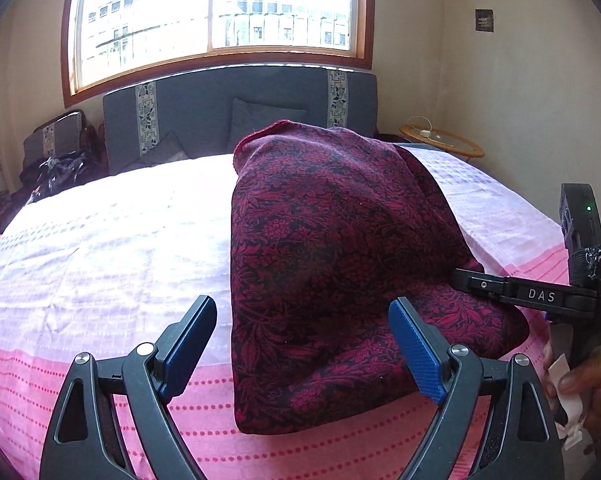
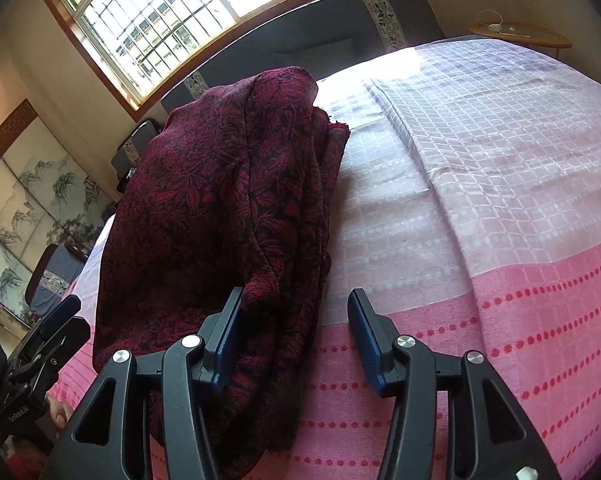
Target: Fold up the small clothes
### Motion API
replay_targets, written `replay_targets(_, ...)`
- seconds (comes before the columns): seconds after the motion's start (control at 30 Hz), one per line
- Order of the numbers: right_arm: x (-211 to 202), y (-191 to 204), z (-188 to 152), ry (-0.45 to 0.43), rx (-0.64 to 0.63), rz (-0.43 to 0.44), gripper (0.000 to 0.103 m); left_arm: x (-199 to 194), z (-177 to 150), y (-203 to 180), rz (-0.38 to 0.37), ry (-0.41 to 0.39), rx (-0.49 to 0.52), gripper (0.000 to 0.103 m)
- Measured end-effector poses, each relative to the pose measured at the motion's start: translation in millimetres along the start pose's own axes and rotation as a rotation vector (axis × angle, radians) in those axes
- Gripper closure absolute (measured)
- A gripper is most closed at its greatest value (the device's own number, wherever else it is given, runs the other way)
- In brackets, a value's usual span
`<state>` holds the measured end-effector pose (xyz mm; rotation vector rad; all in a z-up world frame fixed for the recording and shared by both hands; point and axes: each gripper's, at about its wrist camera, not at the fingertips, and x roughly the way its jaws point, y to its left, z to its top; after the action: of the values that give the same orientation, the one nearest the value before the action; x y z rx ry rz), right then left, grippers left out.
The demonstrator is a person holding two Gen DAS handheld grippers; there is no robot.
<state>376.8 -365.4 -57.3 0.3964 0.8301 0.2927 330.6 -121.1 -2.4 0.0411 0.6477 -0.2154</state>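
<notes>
A dark red floral cloth [image 1: 332,248] lies folded in a long strip on the pink and white bed cover [image 1: 100,240]. My left gripper [image 1: 302,316] is open over the cloth's near left edge, with its right finger above the cloth. The right gripper [image 1: 540,296] shows at the cloth's right edge in the left wrist view. In the right wrist view the cloth [image 2: 220,200] lies to the left, and my right gripper [image 2: 296,312] is open with the cloth's near right edge between its fingers. The left gripper [image 2: 40,348] shows at the far left.
A grey headboard [image 1: 240,96] with cushions stands under a wide window [image 1: 216,12]. A round wooden side table [image 1: 440,140] stands at the back right. Chairs [image 2: 56,272] and a painted screen [image 2: 28,200] stand left of the bed.
</notes>
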Motion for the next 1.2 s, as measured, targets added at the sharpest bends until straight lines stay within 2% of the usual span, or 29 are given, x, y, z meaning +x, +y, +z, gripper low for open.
replay_targets(0.13,-0.3,-2.4,-0.2,-0.003,0.008,0.008,0.054,9.3,3.9,9.4,0.025,0.013,0.001,0.009)
replay_targets(0.23,-0.6,-4.5,-0.2,-0.004,0.010,0.015,0.051,22.7,11.1,25.3,-0.013,0.052,-0.024,0.008)
replay_targets(0.37,-0.7,-6.2,0.9,0.000,0.012,0.023,0.048,53.4,25.5,63.4,-0.193,0.140,-0.136,0.008)
replay_targets(0.4,-0.5,-6.3,2.2,0.008,0.011,0.034,0.044,63.7,28.4,72.6,-0.235,0.171,-0.164,0.008)
replay_targets(0.47,0.5,-10.5,6.4,0.025,0.029,0.082,0.041,83.3,32.8,88.7,-0.359,0.225,-0.219,0.008)
replay_targets(0.53,3.0,-18.1,12.7,0.043,0.058,0.120,0.039,98.2,36.6,98.5,-0.450,0.263,-0.247,0.008)
replay_targets(0.67,8.3,-23.5,33.2,0.052,0.040,0.130,0.034,114.0,44.0,99.4,-0.550,0.283,-0.225,0.008)
replay_targets(0.8,27.3,-23.1,52.6,0.107,0.029,0.154,0.024,137.2,49.8,92.6,-0.632,0.361,-0.226,0.008)
replay_targets(0.9,42.1,-21.2,59.2,0.136,0.055,0.233,0.023,149.1,47.7,92.1,-0.681,0.390,-0.278,0.008)
replay_targets(0.93,45.5,-19.2,60.2,0.141,0.055,0.246,0.024,149.8,47.8,92.7,-0.688,0.384,-0.287,0.009)
replay_targets(0.97,47.9,-17.0,60.9,0.142,0.052,0.247,0.027,150.2,47.6,93.0,-0.688,0.380,-0.296,0.017)
replay_targets(1.03,52.7,-13.8,60.7,0.152,0.052,0.236,0.051,150.6,46.1,96.0,-0.669,0.381,-0.322,0.028)
replay_targets(1.1,51.3,-11.3,59.6,0.137,0.066,0.255,0.061,145.3,48.1,98.4,-0.656,0.366,-0.338,0.037)
replay_targets(1.13,48.9,-9.1,59.7,0.127,0.063,0.250,0.063,139.2,50.0,98.0,-0.643,0.354,-0.330,0.041)
replay_targets(1.2,42.5,-1.6,59.3,0.108,0.060,0.251,0.066,124.4,53.6,96.1,-0.603,0.329,-0.303,0.044)
